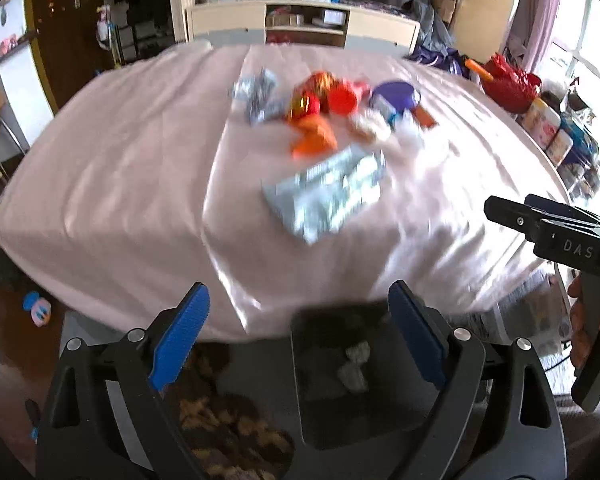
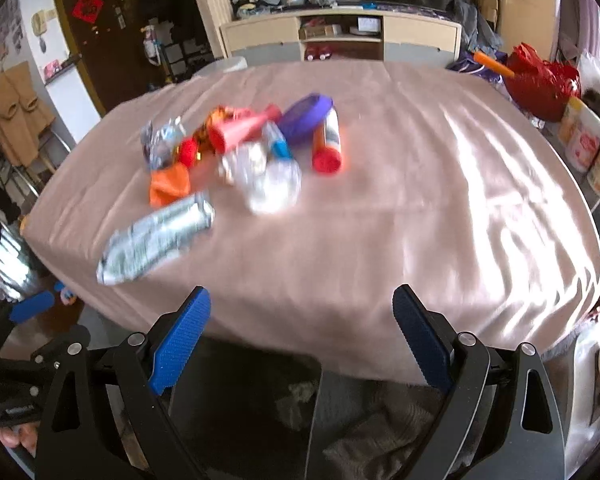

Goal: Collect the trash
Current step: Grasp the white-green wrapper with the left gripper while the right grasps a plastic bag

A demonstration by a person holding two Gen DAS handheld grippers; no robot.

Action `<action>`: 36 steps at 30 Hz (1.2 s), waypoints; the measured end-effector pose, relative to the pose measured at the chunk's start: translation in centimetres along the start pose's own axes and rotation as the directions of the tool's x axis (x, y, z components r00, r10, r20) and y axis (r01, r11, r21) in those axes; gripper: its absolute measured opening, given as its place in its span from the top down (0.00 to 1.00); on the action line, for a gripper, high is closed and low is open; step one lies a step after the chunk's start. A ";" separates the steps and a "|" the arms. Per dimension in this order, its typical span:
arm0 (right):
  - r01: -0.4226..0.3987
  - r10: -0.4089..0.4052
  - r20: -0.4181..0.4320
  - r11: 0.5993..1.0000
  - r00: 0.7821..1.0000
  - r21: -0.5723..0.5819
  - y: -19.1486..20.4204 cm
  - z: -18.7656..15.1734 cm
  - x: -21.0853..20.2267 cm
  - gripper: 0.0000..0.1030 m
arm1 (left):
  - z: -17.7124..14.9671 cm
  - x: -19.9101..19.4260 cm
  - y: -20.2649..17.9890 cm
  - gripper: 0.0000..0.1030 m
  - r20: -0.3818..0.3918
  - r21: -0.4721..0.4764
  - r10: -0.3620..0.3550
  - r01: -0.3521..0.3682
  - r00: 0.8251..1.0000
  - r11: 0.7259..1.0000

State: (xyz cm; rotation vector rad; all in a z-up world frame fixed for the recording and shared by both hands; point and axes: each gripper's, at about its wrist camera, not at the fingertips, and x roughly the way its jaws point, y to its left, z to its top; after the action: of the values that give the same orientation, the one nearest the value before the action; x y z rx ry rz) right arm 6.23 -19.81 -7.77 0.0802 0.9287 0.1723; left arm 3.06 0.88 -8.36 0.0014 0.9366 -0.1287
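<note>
A heap of trash lies on the pink-covered table (image 1: 120, 168) (image 2: 440, 208): a silver foil wrapper (image 1: 326, 192) (image 2: 156, 236), an orange wrapper (image 1: 314, 140) (image 2: 168, 184), a crumpled silver wrapper (image 1: 258, 94) (image 2: 160, 144), red-gold foil (image 1: 310, 96), a purple lid (image 1: 394, 94) (image 2: 306, 116), a red-capped tube (image 2: 328, 144), a clear crumpled bag (image 2: 272, 184). A black bin (image 1: 340, 376) (image 2: 244, 396) with some trash stands below the table's near edge. My left gripper (image 1: 300, 336) is open above the bin. My right gripper (image 2: 302, 340) is open before the table edge; it shows in the left wrist view (image 1: 496, 206).
A cream cabinet (image 1: 300, 26) (image 2: 340, 38) stands behind the table. A red bag (image 1: 508, 82) (image 2: 540, 80) and tins (image 2: 584, 140) sit at the right. A toy (image 1: 38, 308) lies on the dark floor at the left. A patterned rug (image 1: 228, 420) lies under the bin.
</note>
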 end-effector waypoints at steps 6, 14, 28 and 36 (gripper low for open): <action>-0.026 0.026 0.012 0.999 1.000 0.030 0.2 2.8 1.8 0.10 | 2.6 1.4 -0.5 0.17 0.025 0.015 -0.002 0.001 1.000 1.000; -0.054 0.053 0.016 0.997 0.998 0.053 0.6 4.8 4.5 0.10 | 4.3 4.4 -0.9 0.16 0.039 0.071 0.013 -0.016 0.999 0.997; -0.083 0.084 -0.049 0.996 0.995 0.027 1.4 5.3 8.0 0.36 | 5.3 7.8 -2.3 0.16 -0.009 0.105 -0.032 0.033 0.999 0.994; -0.078 0.078 -0.039 0.997 0.996 0.001 1.6 4.8 7.4 0.72 | 5.0 7.2 -2.9 0.52 -0.002 0.128 -0.026 0.026 1.000 0.991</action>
State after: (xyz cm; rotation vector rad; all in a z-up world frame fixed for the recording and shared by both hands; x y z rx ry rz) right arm 14.25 -16.84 -10.55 0.1130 0.9651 0.2468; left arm 11.00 -3.03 -11.02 0.1077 0.9275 -0.2131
